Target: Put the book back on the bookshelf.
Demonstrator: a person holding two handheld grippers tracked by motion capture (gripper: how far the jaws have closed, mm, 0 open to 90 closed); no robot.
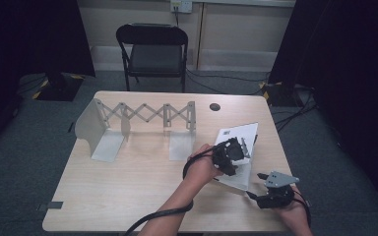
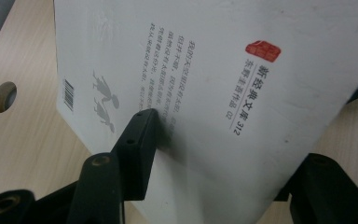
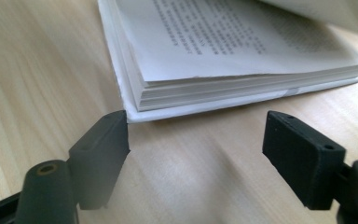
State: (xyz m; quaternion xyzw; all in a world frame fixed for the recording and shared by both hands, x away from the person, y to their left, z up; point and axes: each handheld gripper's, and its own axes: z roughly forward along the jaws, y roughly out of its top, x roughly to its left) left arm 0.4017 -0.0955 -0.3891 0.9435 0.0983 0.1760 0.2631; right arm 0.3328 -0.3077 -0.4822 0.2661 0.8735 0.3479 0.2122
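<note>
Looking across from the left, the folding metal bookend rack (image 1: 138, 129) stands toward the far left of the worktop (image 1: 128, 191), well apart from the action, with a cable hole (image 1: 215, 106) beyond the book. Nothing sits between rack and book, so that path looks free.

My left hand-held gripper (image 1: 234, 153) is over the white paperback (image 1: 240, 135), which lies right of centre with its back cover raised. In the left gripper view one jaw lies against the cover (image 2: 205, 93) and the other sits at the book's edge, so I read it as pinching the cover, though I can't see the pads press.

I'd guess this book is light but floppy: thin cover, loose pages (image 3: 223, 42) already fanning. Grabbing just the cover will likely let the block sag, so the spine side or the full thickness seems safer.

My right hand-held gripper (image 3: 198, 140) hangs spread wide, nothing between its jaws, just beside the near corner.
</note>
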